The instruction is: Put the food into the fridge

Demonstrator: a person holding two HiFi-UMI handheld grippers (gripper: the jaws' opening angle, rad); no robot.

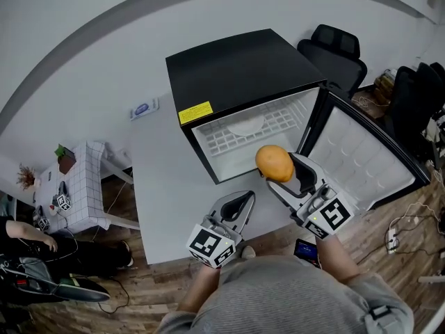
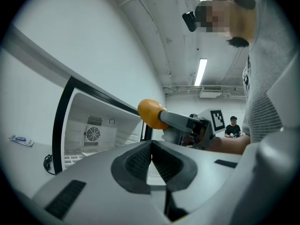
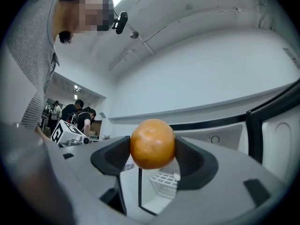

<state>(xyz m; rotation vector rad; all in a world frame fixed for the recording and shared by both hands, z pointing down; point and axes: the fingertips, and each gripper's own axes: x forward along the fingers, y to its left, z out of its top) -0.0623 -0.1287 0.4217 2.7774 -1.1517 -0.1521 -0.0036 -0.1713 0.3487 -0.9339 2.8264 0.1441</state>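
Note:
A round orange fruit (image 1: 274, 163) (image 3: 152, 143) is pinched between the jaws of my right gripper (image 1: 279, 167) (image 3: 153, 149), held in the air just in front of the open fridge (image 1: 245, 75). The fridge is a small black box on the grey table (image 1: 156, 186); its door (image 1: 361, 155) is swung open to the right and a white wire shelf (image 1: 247, 134) shows inside. My left gripper (image 1: 240, 202) (image 2: 151, 154) hovers low over the table's front, jaws pressed together on nothing. The left gripper view also catches the orange fruit (image 2: 150, 114).
A black office chair (image 1: 337, 51) stands behind the fridge door. A white gridded side table (image 1: 80, 186) with small items is at the left, and a person sits at the far left edge. Cables and a power strip (image 1: 393, 239) lie on the wooden floor at the right.

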